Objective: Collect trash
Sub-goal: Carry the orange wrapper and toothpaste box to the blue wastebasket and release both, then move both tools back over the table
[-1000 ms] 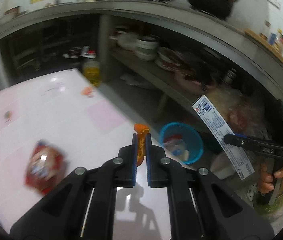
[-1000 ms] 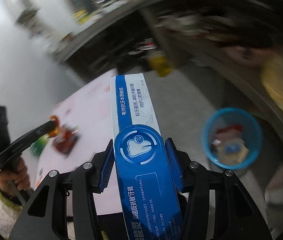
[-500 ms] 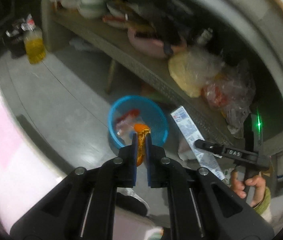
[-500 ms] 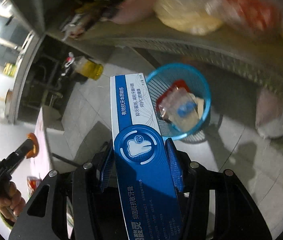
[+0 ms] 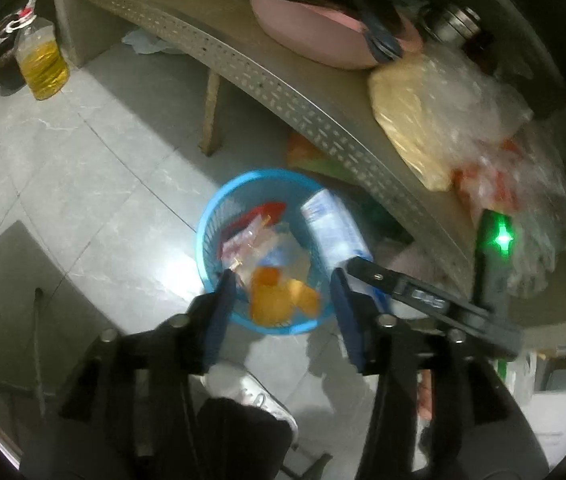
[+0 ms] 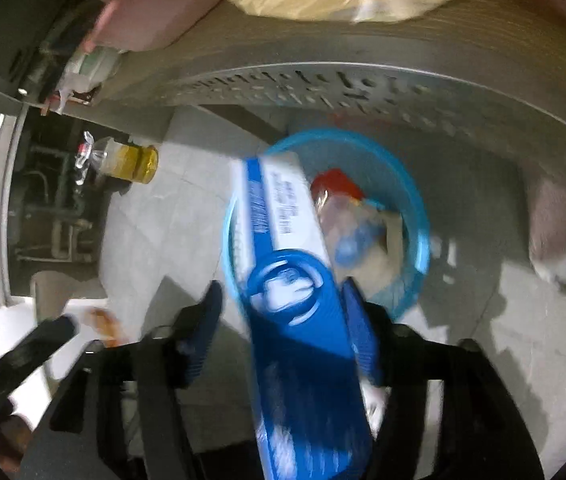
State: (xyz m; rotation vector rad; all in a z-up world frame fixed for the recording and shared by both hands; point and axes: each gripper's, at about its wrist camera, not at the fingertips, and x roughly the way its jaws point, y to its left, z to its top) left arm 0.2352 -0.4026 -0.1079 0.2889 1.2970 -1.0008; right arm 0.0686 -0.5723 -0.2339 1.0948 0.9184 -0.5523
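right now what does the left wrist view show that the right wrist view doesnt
Only the left wrist view: the orange wrapper loose between the open left hand-held gripper, whose jaws have just been opening, and a white shoe.

Only the right wrist view: the toothpaste box's blue printed face, tilted between the right hand-held gripper, jaws just opening too.

Both: blue basket, oil bottle, perforated shelf.

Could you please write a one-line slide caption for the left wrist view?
Left gripper, jaws just opened, drops an orange wrapper into the blue waste basket.
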